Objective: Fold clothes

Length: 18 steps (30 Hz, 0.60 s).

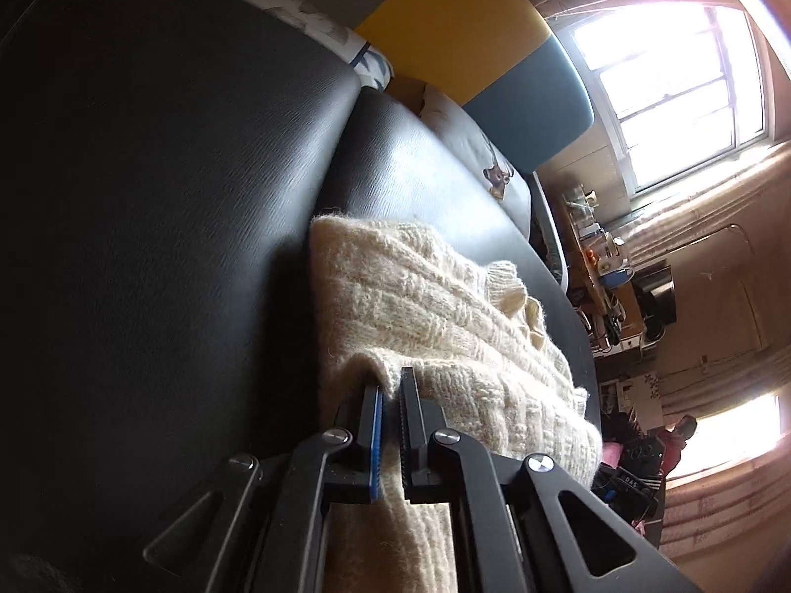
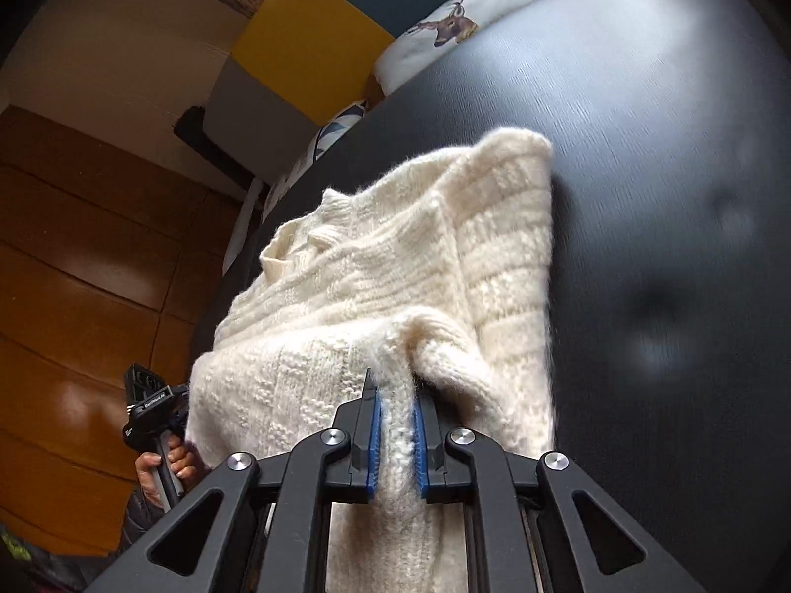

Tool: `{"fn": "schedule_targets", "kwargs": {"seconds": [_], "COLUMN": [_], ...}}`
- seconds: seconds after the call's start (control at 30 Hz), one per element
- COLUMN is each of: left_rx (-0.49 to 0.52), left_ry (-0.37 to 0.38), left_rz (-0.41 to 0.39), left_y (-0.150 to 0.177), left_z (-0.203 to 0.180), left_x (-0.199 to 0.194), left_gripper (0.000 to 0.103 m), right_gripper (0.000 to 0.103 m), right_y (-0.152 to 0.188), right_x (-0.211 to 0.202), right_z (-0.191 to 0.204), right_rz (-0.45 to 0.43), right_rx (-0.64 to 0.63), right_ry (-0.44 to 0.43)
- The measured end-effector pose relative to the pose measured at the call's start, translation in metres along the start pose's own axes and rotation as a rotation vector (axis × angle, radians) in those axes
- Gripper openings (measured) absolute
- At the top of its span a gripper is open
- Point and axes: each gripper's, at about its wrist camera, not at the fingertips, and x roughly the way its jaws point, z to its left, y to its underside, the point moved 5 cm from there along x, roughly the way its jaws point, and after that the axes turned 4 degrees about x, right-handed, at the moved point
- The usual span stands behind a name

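A cream chunky-knit sweater (image 1: 420, 306) lies on a black leather sofa seat (image 1: 173, 173). In the left wrist view my left gripper (image 1: 390, 390) is shut on a raised fold of the sweater's near edge, knit pinched between the blue-padded fingers (image 1: 376, 425). The right wrist view shows the same sweater (image 2: 395, 257) spread up the dark seat (image 2: 667, 148), partly folded over itself. My right gripper (image 2: 395, 405) is shut on another pinch of its near hem. At lower left of that view, a hand (image 2: 163, 464) holds the other gripper's handle beside the sweater.
Printed cushions, one with a deer (image 2: 450, 22), and a yellow, teal and grey panel (image 2: 321, 39) stand behind the seat. Wooden flooring (image 2: 74, 296) lies to the left. A bright window (image 1: 682, 89), cluttered shelves (image 1: 608, 267) and a person in red (image 1: 680, 437) are across the room.
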Motion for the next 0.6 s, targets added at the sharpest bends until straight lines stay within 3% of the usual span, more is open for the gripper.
{"fn": "schedule_targets", "kwargs": {"seconds": [0.1,0.17,0.27,0.3,0.33,0.6], "left_rx": [-0.024,-0.040,-0.051,-0.043,-0.035,-0.023], "left_ry": [0.012,0.020,0.039,0.047,0.053,0.105], "left_rz": [-0.004,-0.006,-0.018,-0.023,-0.028,-0.051], "left_y": [0.022,0.037,0.054,0.058,0.062,0.093], "left_z": [0.003,0.006,0.007,0.007,0.008,0.017], "left_x": [-0.018,-0.031,-0.048,-0.054,-0.060,-0.088], "left_gripper": [0.005,0.006,0.012,0.013,0.013,0.028], "right_gripper": [0.011,0.017,0.046,0.063,0.074,0.076], "right_y": [0.031,0.040,0.048,0.051,0.055,0.104], "right_x": [-0.014,-0.022,-0.035,-0.041,-0.046,-0.062], "right_z": [-0.002,-0.003,0.001,0.006,0.012,0.025], "right_rz": [0.006,-0.003,-0.010,-0.017,-0.014,0.030], "right_rx": [0.018,0.055,0.121,0.119,0.109,0.013], "right_ry": [-0.022,-0.075,-0.154,-0.176,-0.191,-0.191]}}
